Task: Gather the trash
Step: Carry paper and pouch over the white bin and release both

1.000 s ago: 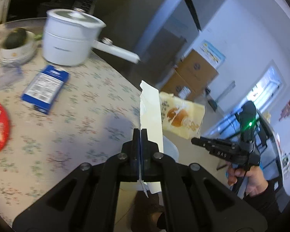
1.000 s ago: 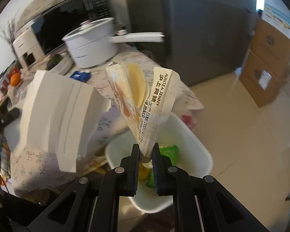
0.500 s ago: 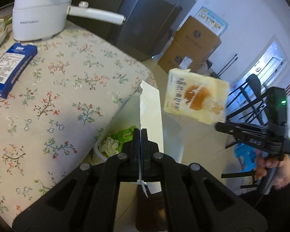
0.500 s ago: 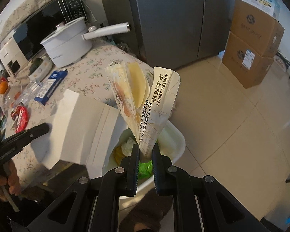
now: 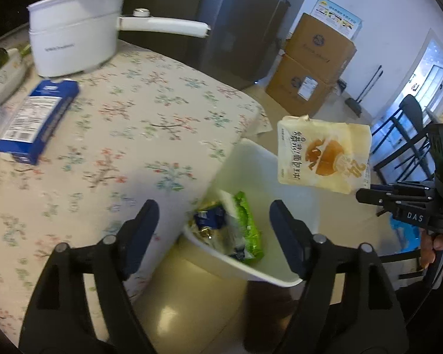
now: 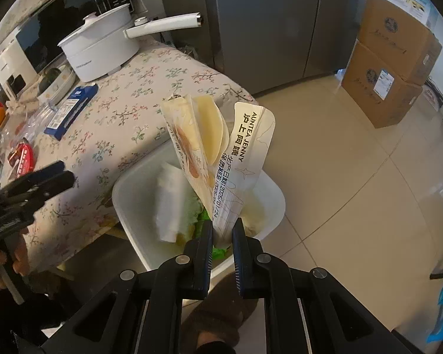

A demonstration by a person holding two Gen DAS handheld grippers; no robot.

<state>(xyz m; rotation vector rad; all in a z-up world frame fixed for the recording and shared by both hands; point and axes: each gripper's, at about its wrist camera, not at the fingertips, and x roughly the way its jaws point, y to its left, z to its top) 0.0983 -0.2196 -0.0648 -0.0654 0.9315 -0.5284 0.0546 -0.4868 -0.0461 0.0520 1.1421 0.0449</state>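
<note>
Dim indoor fisheye views, daylight at one side

Doorway glows overexposed; floor tiles catch glare, tablecloth blurs softly, and dark vignetting curves every edge.

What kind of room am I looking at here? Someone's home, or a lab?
Most likely a home kitchen or dining corner. A microwave stands behind a table with a flowered cloth, a white electric pot sits on it, and a tall steel fridge rises just behind.
</note>
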